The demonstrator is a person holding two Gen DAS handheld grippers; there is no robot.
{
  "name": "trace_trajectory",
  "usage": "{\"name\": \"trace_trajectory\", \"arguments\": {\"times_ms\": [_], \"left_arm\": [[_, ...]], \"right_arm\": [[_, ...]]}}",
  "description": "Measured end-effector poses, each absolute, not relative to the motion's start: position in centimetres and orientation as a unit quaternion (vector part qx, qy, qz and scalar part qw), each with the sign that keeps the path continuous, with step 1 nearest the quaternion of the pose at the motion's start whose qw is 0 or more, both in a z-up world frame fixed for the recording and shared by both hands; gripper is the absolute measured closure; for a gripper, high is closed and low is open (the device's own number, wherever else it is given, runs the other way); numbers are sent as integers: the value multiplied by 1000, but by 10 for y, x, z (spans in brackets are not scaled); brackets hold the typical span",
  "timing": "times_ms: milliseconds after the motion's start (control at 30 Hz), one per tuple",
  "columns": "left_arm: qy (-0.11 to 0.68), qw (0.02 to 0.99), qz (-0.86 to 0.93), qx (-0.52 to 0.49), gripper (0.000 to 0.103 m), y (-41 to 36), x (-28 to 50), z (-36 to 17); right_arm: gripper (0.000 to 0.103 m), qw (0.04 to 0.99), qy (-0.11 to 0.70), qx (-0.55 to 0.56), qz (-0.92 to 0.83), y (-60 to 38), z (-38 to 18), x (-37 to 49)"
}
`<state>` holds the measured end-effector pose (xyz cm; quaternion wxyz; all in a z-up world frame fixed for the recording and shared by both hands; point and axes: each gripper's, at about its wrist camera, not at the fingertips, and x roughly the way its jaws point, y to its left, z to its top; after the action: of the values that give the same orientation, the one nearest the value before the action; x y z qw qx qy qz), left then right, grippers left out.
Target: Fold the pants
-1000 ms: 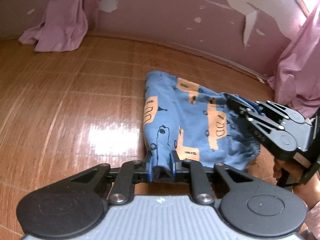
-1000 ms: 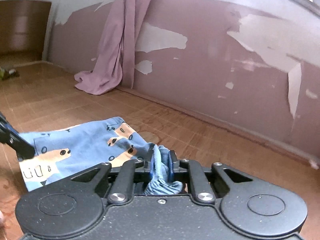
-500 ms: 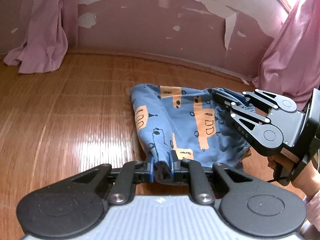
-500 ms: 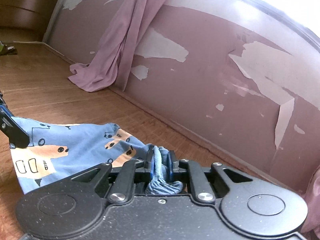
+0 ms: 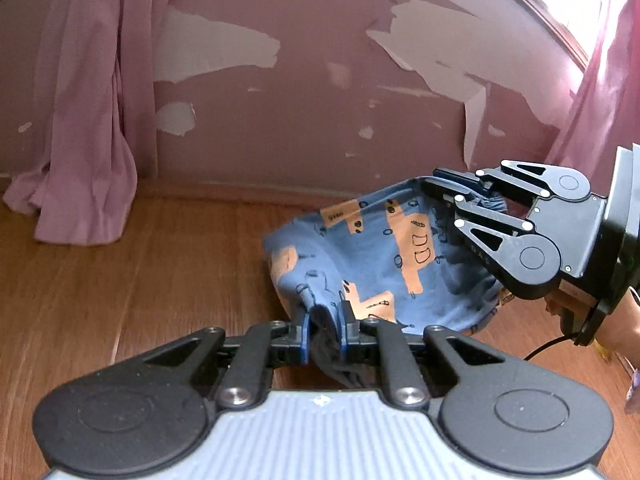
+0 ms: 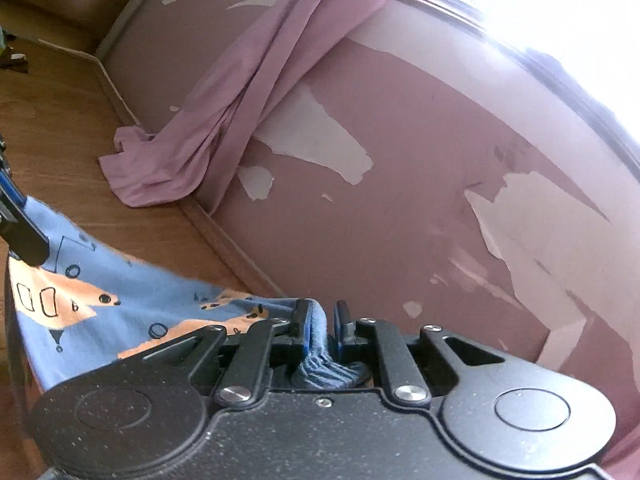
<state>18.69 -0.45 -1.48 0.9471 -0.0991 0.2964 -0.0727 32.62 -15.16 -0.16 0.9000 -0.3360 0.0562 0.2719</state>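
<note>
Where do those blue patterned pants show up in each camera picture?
Left wrist view: blue pants centre-right, slung between the left claw and right claw.
Right wrist view: pants lower left.
Shared landmark: the pink curtain pooled on the floor.

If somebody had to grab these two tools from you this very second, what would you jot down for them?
Left tool: shut on the pants, pinching one bunched edge.
Right tool: shut on the pants at the ribbed band.
Pants: blue with orange print, hanging slack between the two tools above the wooden floor, near the pink wall.
Done: both grips secured, cloth raised.
Left: lay it down and make the fold; no finished fold shows yet.
</note>
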Motion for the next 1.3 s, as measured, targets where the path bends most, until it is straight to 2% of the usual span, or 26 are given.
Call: {"name": "trace_trajectory", "arguments": {"times_ms": [133,300,467,533,600,633,700,767,833,867,933,1067,1300], "left_arm": [[309,943,-66,-104,89,1,196,-27],[344,930,-60,-117,89,22,181,-55],[374,917,-49,-132,89,44,173,-74],[376,917,-49,-126,88,47,170,-77],[377,917,-49,-121,88,49,168,-78],[378,917,-51,-119,87,49,167,-79],[380,916,-53,-120,84,51,167,-79],[384,913,-53,-123,83,54,167,-80],[386,912,-52,-126,82,53,167,-81],[386,912,-52,-126,81,53,168,-81],[387,912,-52,-125,81,52,168,-82],[386,913,-51,-125,82,52,167,-81],[376,918,-34,-124,87,36,174,-76]], "right_arm": [[92,895,102,-321,291,-145,-8,342],[93,894,183,-272,306,-157,-46,336],[72,902,283,-124,300,-185,-78,341],[49,905,295,-85,293,-192,-86,340],[35,908,301,-48,287,-198,-91,341],[34,906,305,-31,291,-201,-93,343],[34,901,318,-5,295,-205,-96,345],[39,895,323,7,308,-205,-100,345],[62,889,327,5,322,-201,-102,343],[64,888,326,2,324,-199,-103,340],[74,888,323,4,328,-197,-104,340],[82,892,312,-4,328,-193,-104,343],[86,904,236,-161,319,-159,-84,338]]}}
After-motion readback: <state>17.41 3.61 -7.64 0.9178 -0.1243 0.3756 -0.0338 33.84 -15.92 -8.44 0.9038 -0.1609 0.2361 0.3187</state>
